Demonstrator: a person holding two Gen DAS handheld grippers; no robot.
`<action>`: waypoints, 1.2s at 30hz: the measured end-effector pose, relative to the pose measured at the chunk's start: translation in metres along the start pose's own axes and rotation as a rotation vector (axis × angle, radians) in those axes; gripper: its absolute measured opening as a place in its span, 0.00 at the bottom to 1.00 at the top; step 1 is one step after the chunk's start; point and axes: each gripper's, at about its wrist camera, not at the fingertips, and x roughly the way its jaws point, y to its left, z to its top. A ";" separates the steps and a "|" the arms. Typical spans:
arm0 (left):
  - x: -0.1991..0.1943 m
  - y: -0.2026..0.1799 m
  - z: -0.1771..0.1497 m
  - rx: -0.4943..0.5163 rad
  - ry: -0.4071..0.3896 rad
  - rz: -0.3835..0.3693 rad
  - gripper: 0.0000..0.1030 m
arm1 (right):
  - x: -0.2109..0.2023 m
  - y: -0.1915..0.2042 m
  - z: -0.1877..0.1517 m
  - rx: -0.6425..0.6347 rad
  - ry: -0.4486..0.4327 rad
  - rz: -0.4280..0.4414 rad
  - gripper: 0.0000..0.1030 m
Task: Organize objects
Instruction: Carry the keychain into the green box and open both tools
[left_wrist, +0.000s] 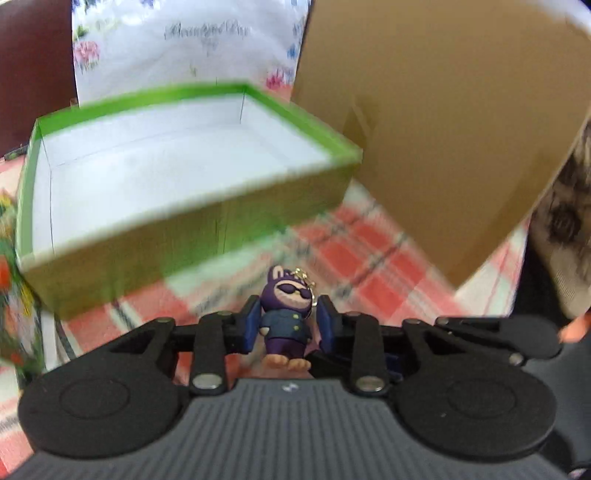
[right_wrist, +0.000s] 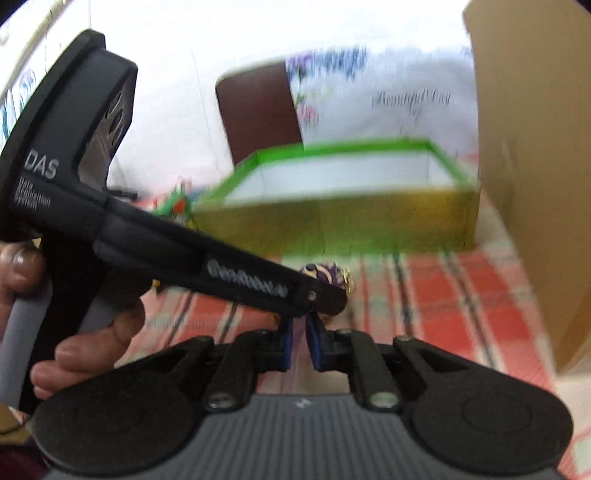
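The left gripper (left_wrist: 286, 325) has its two blue-padded fingers (left_wrist: 248, 325) closed in against the sides of a small purple rubber bunny keychain figure in sunglasses (left_wrist: 286, 317), which stands upright between them with a gold chain at its head; whether it is lifted off the cloth cannot be told. Just beyond the figure sits an open green cardboard box with a white inside (left_wrist: 192, 225), resting on a red, white and green checked tablecloth (left_wrist: 369, 266), and nothing shows inside it. A tall brown cardboard panel (left_wrist: 443, 129) stands to the right of the green box, touching or nearly touching its corner. From the right wrist view, the right gripper (right_wrist: 300, 345) has its blue pads (right_wrist: 286, 345) drawn close together with only a thin gap and nothing between them; it points toward the green box, with the left gripper crossing in front of it from the left, held in a bare hand (right_wrist: 74, 332), the purple figure peeking out at its tip.
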 end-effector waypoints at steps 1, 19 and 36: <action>-0.005 0.000 0.010 0.002 -0.022 -0.012 0.33 | -0.002 0.000 0.005 -0.012 -0.038 -0.008 0.07; -0.006 0.027 0.051 -0.006 0.034 -0.030 0.48 | -0.004 -0.044 0.019 0.051 -0.122 0.012 0.55; 0.021 0.018 0.011 0.004 0.145 -0.056 0.30 | 0.048 -0.011 0.011 -0.041 0.066 0.025 0.42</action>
